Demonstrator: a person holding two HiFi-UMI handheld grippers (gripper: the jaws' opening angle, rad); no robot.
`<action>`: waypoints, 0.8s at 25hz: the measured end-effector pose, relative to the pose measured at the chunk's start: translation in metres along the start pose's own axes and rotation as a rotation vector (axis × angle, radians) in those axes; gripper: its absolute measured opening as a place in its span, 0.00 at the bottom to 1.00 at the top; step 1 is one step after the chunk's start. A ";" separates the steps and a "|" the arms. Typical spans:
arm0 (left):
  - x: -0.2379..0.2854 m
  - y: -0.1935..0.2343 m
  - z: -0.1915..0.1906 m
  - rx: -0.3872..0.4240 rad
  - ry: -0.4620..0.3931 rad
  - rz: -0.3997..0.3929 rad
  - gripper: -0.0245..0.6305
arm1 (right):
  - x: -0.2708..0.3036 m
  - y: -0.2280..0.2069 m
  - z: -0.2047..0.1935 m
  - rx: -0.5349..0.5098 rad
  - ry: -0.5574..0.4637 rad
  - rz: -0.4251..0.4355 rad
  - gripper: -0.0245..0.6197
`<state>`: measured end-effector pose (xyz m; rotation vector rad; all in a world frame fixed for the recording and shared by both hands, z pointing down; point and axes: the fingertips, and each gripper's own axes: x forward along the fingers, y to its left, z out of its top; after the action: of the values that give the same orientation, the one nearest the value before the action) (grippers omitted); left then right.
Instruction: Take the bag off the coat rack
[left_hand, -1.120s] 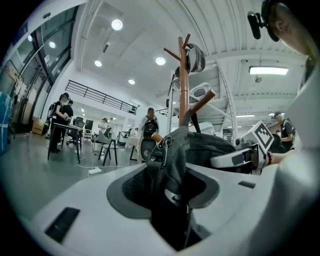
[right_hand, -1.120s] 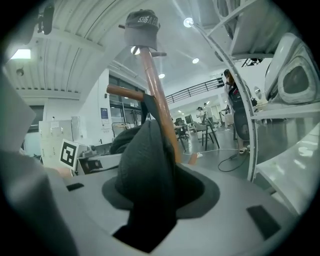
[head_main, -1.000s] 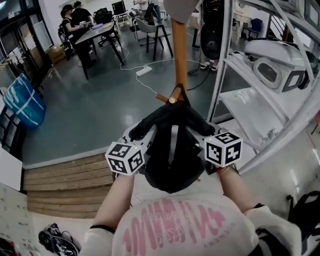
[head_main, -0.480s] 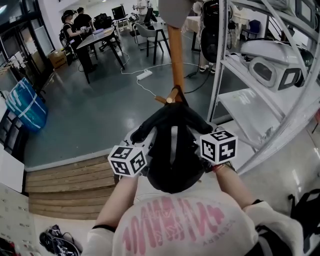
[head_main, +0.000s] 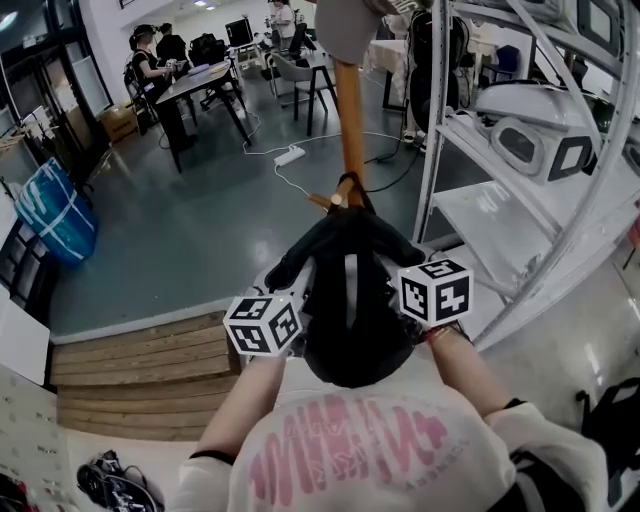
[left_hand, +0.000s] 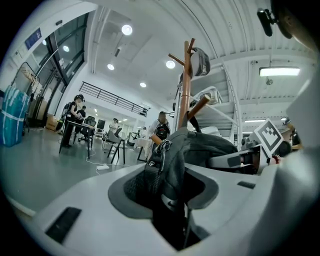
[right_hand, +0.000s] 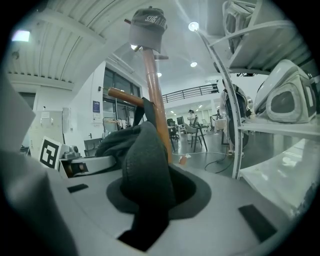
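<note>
While the left gripper clamps the bag and the right gripper, jaws just closing, pinches it too, we should lift evenly upward.

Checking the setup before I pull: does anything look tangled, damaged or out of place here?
Nothing looks damaged. The strap of the bag is still hooked over a peg of the coat rack. Only a white power strip lies out on the open floor.
</note>
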<state>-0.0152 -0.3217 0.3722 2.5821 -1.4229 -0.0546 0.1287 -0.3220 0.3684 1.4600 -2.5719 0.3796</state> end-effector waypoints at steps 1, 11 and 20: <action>-0.002 -0.002 0.001 0.001 -0.004 0.002 0.24 | -0.002 0.000 0.001 -0.002 -0.005 0.003 0.19; -0.018 -0.010 0.016 0.025 -0.039 0.026 0.24 | -0.013 0.011 0.011 0.013 -0.041 0.035 0.19; -0.031 -0.009 0.027 0.050 -0.069 0.052 0.24 | -0.015 0.023 0.018 0.006 -0.056 0.064 0.19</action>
<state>-0.0284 -0.2950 0.3422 2.6054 -1.5338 -0.1033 0.1167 -0.3042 0.3437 1.4124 -2.6694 0.3599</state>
